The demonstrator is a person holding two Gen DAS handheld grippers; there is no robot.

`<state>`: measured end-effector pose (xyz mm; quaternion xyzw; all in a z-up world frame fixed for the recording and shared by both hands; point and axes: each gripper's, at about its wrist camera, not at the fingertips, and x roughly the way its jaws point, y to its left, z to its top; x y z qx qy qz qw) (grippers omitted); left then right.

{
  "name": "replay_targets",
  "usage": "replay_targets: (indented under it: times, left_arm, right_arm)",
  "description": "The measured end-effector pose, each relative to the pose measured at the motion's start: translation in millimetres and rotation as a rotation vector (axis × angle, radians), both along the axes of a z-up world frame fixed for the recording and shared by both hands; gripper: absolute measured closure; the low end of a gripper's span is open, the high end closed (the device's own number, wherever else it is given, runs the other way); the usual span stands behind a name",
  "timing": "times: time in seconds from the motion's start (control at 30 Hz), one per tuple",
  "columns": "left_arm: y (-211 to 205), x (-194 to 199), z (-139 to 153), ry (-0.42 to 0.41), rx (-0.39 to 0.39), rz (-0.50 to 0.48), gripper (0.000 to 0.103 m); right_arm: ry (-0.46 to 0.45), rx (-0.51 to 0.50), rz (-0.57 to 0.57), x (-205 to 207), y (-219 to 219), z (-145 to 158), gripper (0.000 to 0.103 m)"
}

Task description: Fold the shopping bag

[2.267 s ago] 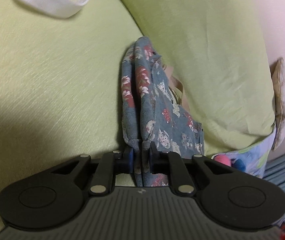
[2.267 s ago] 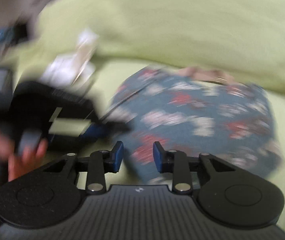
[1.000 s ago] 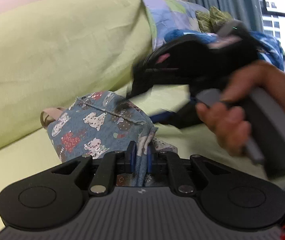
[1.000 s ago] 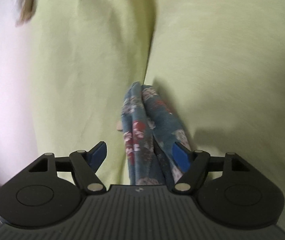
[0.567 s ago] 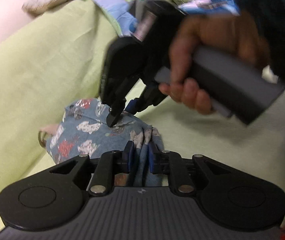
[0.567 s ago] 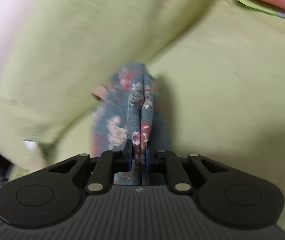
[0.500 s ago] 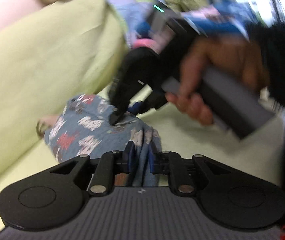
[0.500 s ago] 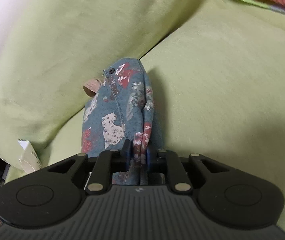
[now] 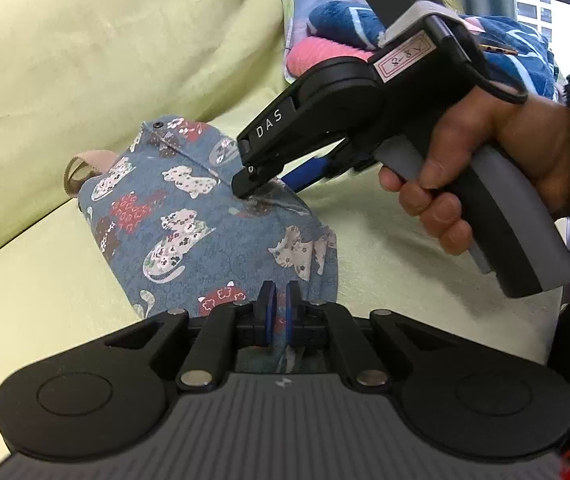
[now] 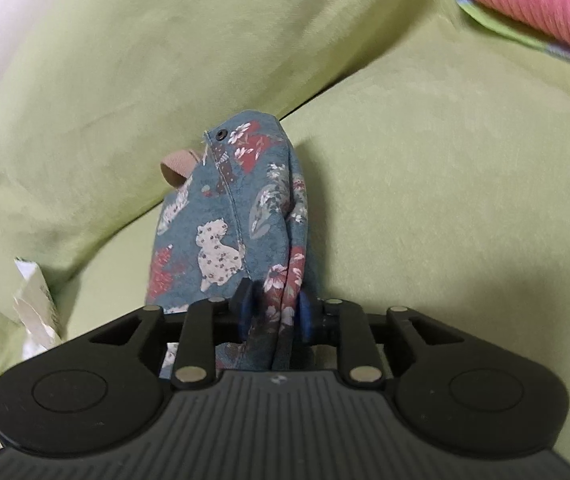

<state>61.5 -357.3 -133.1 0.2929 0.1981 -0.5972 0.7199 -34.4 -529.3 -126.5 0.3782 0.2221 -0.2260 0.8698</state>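
Note:
The shopping bag (image 9: 173, 216), blue fabric printed with cats and flowers, lies bunched on the green sofa seat (image 9: 385, 240), its tan handle (image 9: 85, 164) poking out behind. My left gripper (image 9: 280, 312) is shut on the bag's near edge. In the left wrist view a hand (image 9: 485, 168) holds the right gripper (image 9: 269, 186) at the bag's top fold. In the right wrist view the right gripper (image 10: 275, 312) has a thick fold of the bag (image 10: 221, 216) between its pads. Its jaws are opening, and the fabric still fills the gap.
A green back cushion (image 9: 125, 40) rises right behind the bag. A pink roll (image 9: 317, 54) and a blue patterned blanket (image 9: 345, 20) lie at the far right of the sofa. White crumpled paper (image 10: 33, 296) sits at the seat's left edge. A window (image 9: 557, 0) is beyond.
The right gripper went from wide open to closed on the bag's fold, rolled upright, then its pads parted slightly. The left gripper's pads drew tighter on the bag's edge.

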Motion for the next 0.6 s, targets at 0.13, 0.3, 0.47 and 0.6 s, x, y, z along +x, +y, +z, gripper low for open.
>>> replay_targets:
  times: [0.13,0.3,0.47,0.6]
  left_arm:
    - [1.4,-3.0,-1.5,-0.027,0.006,-0.006,0.103]
    - [9.3,12.5,18.1,-0.025,-0.009,-0.03,0.1]
    - [-8.4,82.9,42.3,0.001,-0.044,0.038,0.1]
    - [-46.9,123.6,15.6,0.042,0.008,0.034,0.1]
  right_arm:
    - [0.069,-0.208,-0.01,2.0,17.0,19.2,0.065]
    - [0.103,-0.489,0.116,14.1,47.9,38.2,0.089]
    - [0.174,-0.345,0.161,20.7,35.3,19.2,0.092]
    - [0.13,-0.262,0.137,17.7,25.5,13.1,0.092]
